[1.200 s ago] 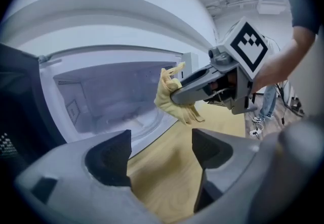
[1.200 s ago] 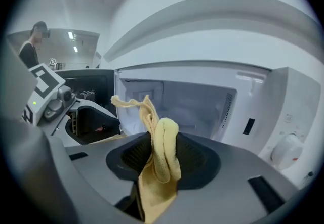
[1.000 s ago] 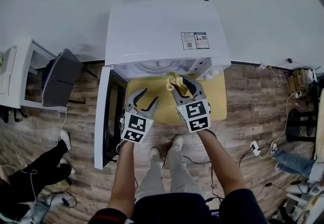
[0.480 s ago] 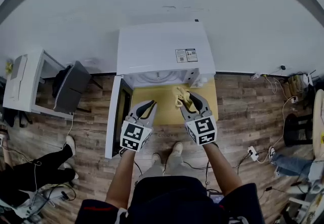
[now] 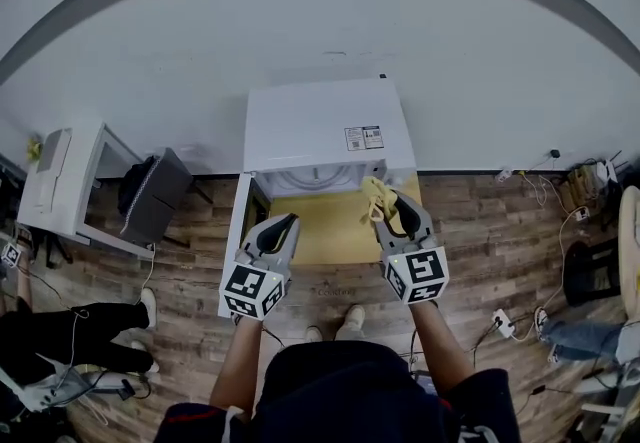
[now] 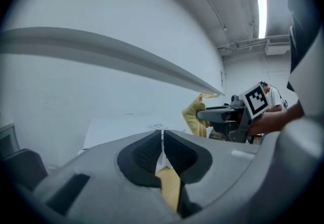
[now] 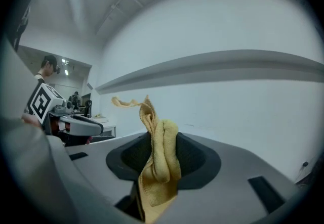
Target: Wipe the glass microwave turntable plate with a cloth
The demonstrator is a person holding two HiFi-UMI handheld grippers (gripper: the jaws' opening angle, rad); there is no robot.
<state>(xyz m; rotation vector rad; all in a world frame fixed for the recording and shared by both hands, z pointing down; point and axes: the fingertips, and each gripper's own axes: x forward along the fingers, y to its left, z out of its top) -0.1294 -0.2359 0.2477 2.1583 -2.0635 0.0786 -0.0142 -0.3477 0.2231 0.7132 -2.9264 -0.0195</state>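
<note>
A white microwave (image 5: 322, 126) stands with its door (image 5: 243, 231) swung open to the left. The round glass plate (image 5: 312, 176) shows faintly inside the cavity. In front lies a yellow tabletop (image 5: 325, 226). My left gripper (image 5: 287, 222) hovers over its left part; its jaws have just been closing and stand shut with nothing between them (image 6: 162, 137). My right gripper (image 5: 393, 201) is shut on a yellow cloth (image 7: 158, 160), which sticks up past the fingertips. The cloth (image 5: 374, 193) hangs near the cavity's right corner. Both grippers are outside the microwave.
A white cabinet (image 5: 62, 181) and a dark bag (image 5: 152, 196) stand to the left on the wooden floor. Cables and a power strip (image 5: 503, 297) lie at the right. A person's dark-clothed legs (image 5: 70, 331) are at the lower left.
The left jaws went from wide open to shut, with nothing in them. Both grippers rose and spread slightly apart. The right gripper kept hold of the cloth. The microwave looks smaller and farther below.
</note>
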